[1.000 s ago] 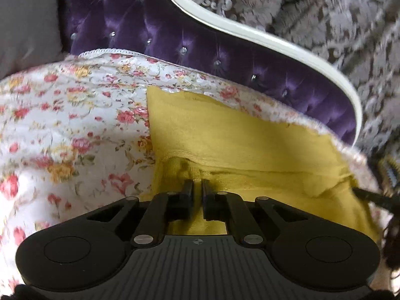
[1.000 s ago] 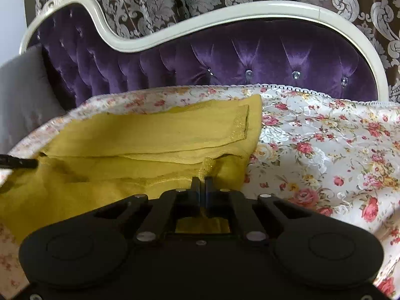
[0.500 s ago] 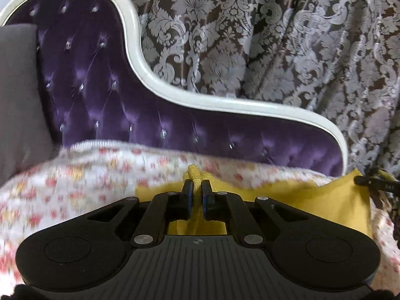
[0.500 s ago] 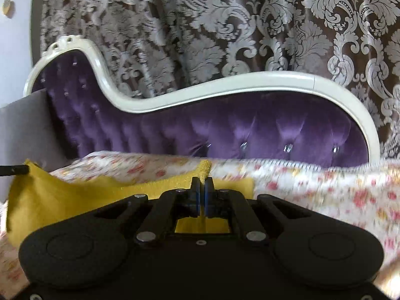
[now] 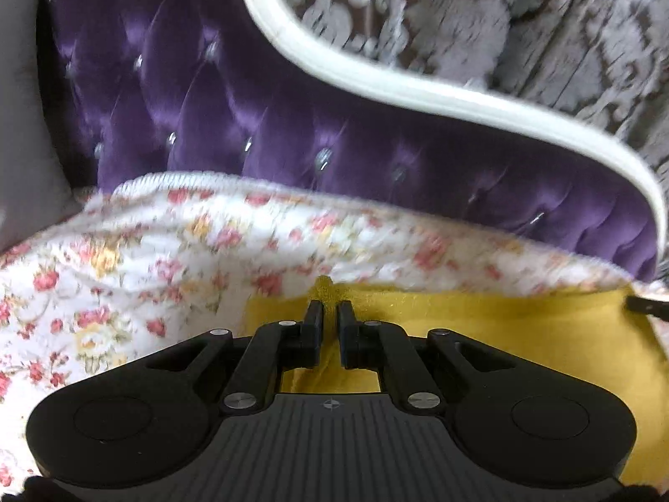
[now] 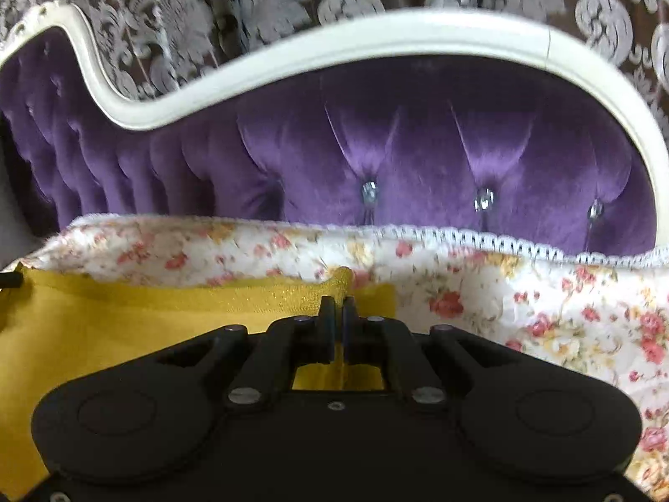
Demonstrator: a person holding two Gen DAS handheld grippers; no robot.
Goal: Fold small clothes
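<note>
The yellow garment [image 5: 522,334] is showing as soft matt cloth, faintly glittering along one band [image 6: 267,295] just left of the right hand-held gripper [image 6: 337,311]. Both sides of each hand-held gripper, the left hand-held gripper [image 5: 329,313] included, are looking like matt black plastic with small shiny metal pins. Beyond them, the headboard [image 6: 418,154] is gleaming as tufted purple velvet with glassy studs, framed in glossy cream trim, and the floral bedspread [image 5: 125,259] is looking like smooth printed cloth with lace edging.

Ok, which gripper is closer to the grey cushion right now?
Left. The left gripper pinches the yellow cloth at the end toward the grey cushion; the right gripper pinches the opposite end, farther off.
</note>
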